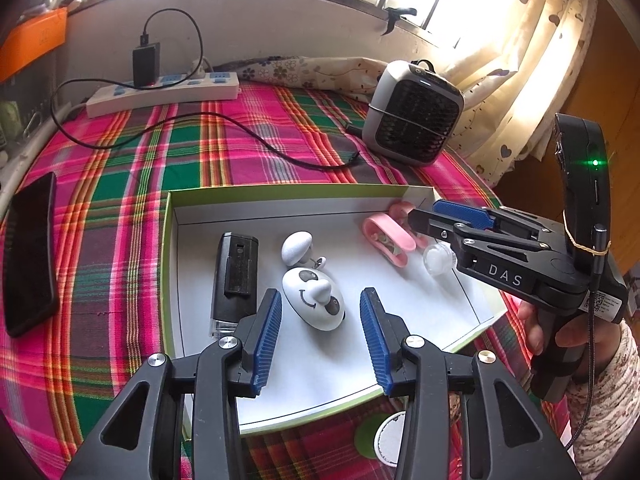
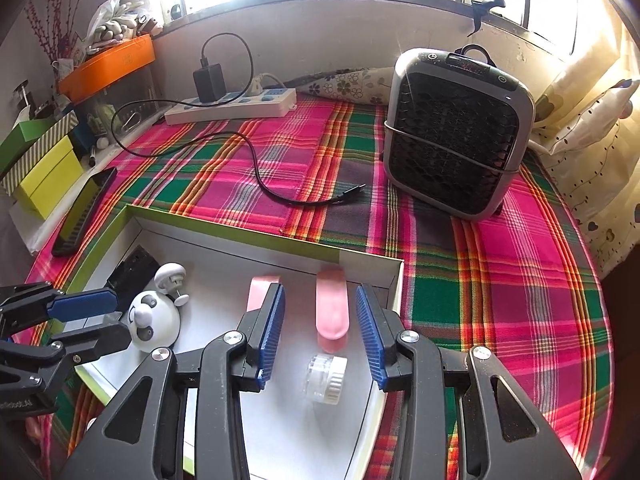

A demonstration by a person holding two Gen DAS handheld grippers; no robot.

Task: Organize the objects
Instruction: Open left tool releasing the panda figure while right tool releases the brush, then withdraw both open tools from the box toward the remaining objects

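Box [image 1: 176, 248] already has the panda toy [image 1: 312, 300] & pink clip [image 2: 331, 308] inside, so both ur grippers, left [image 1: 320, 320] and right [image 2: 320, 320], hang open w/ nothing gripped, prob done dropping.

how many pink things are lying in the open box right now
2. One pink looped rubbery strap lies between the right claw's open fingers near the white cardboard box's far right corner; the other pink strap lies just left of it, partly hidden behind a finger.

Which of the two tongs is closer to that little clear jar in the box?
Right. The right tongs hang open directly over the clear jar. The left tongs sit farther off, open around the panda toy.
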